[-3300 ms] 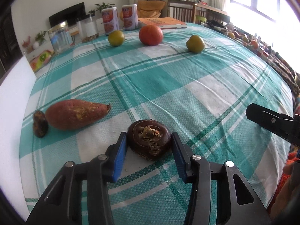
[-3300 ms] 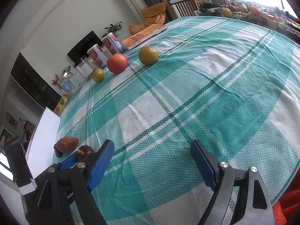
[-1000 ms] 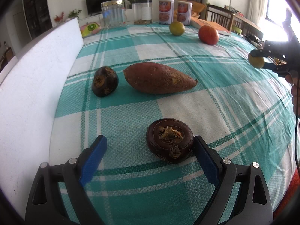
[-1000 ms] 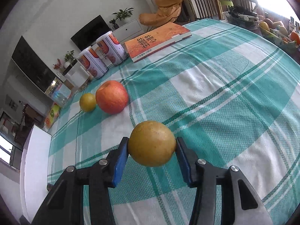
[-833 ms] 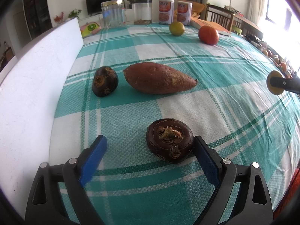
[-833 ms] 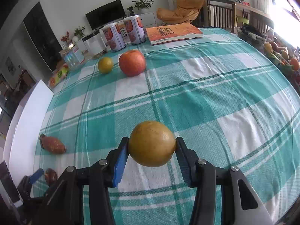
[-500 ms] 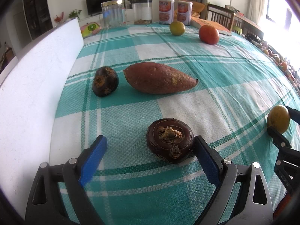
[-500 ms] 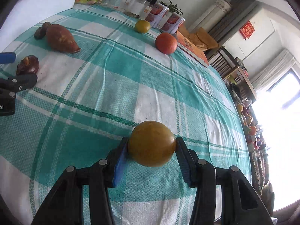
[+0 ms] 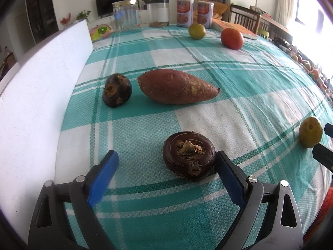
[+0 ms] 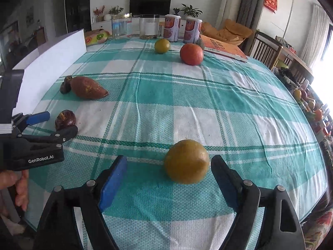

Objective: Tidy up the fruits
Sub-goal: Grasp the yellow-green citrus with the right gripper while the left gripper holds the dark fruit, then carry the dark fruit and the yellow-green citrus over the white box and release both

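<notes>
A yellow round fruit [image 10: 186,161] rests on the checked tablecloth [image 10: 187,95] between the fingers of my right gripper [image 10: 169,159]. Its jaws are opening and neither pad presses on the fruit. The left wrist view shows this fruit [image 9: 310,132] at the right edge. My left gripper [image 9: 166,154] stands open around a dark flat round fruit [image 9: 188,155], whose right side lies close to the right pad. Beyond lie a sweet potato [image 9: 177,86] and a small dark fruit [image 9: 116,89]. A red apple [image 10: 191,54] and a green-yellow citrus [image 10: 162,45] sit far back.
A white board [image 9: 31,104] stands along the table's left side. Two cans [image 10: 172,30], glass jars [image 10: 120,28] and an orange book [image 10: 222,48] line the far edge. A hand [image 10: 18,185] holds the left gripper. Chairs and clutter stand at the right.
The right gripper carried the yellow fruit from near the apple to the table's near side, set it on the cloth and spread its jaws. The left gripper has stayed put.
</notes>
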### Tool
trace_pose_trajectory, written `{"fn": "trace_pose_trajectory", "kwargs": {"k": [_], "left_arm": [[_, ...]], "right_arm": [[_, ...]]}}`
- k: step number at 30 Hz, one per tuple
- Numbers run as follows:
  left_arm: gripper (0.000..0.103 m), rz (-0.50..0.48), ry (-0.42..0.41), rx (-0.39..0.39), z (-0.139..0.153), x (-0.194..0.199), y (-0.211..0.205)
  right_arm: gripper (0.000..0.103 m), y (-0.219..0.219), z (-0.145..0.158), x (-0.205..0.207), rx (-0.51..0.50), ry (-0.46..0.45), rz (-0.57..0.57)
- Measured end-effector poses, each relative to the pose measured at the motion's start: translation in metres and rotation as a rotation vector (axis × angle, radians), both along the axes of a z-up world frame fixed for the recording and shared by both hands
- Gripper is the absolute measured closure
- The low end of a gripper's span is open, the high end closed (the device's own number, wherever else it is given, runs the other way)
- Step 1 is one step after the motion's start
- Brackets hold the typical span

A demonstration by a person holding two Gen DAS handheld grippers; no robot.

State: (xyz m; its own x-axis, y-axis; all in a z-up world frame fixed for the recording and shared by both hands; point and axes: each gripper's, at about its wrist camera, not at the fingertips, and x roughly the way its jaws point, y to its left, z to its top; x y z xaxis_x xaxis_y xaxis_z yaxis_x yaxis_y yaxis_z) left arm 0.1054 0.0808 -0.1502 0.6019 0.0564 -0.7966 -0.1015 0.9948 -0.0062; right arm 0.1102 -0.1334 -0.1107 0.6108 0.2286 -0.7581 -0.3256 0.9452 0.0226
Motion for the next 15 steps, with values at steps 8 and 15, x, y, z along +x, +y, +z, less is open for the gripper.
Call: {"fn": "trace_pose_trajectory", "kwargs": {"k": [8, 15], "left_arm": [[0.009, -0.145, -0.017, -0.201, 0.009, -0.012, 0.012], [0.044, -0.190, -0.021, -0.008, 0.007, 0.002, -0.024]], "right_arm": [[0.015, -0.089, -0.005, 0.003, 0.388, 0.041, -0.295], [0.015, -0.068, -0.007, 0.013, 0.310, 0.086, -0.224]]}}
